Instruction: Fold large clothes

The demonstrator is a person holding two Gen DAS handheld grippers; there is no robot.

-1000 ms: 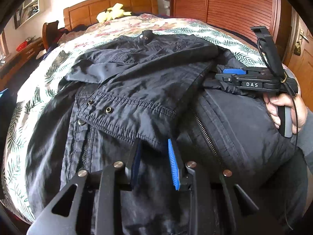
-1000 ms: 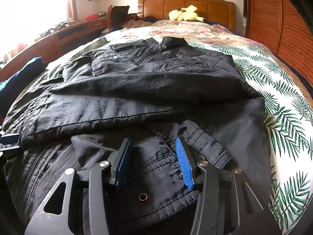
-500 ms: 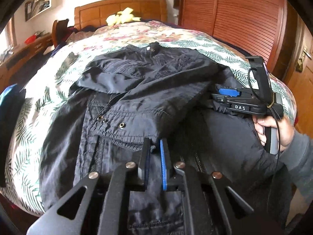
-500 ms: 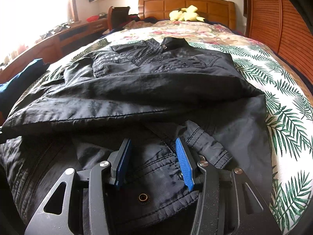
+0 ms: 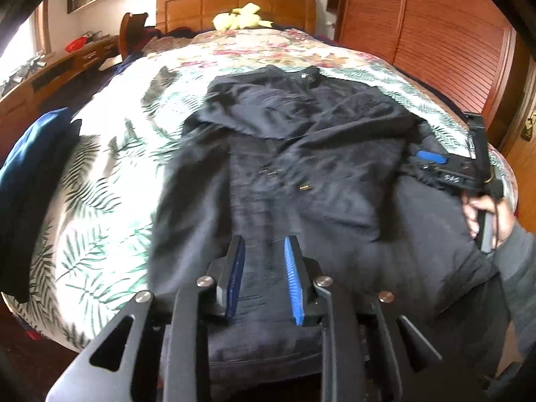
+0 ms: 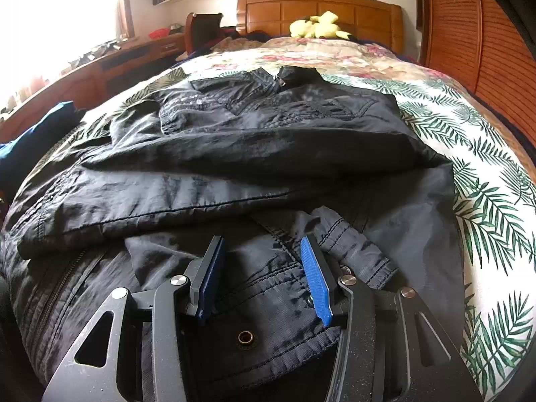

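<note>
The jacket [image 6: 234, 154] is black, with a brass-coloured snap [image 6: 246, 337] near its hem. It lies on a bedspread [image 6: 485, 201] of white printed with green palm fronds, turning to pink-red florals toward the orange-brown wooden headboard [image 6: 318, 10]. A yellow plush toy [image 6: 318, 25] sits there, and each claw's pads [image 6: 315, 278] are blue on black frames.

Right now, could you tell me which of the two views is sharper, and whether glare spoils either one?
Left wrist view: motion-blurred across the black jacket and bedspread. Right wrist view: sharp, stitching readable, but the window at upper left is blown out to white. Both bend edges, fisheye-style.
</note>
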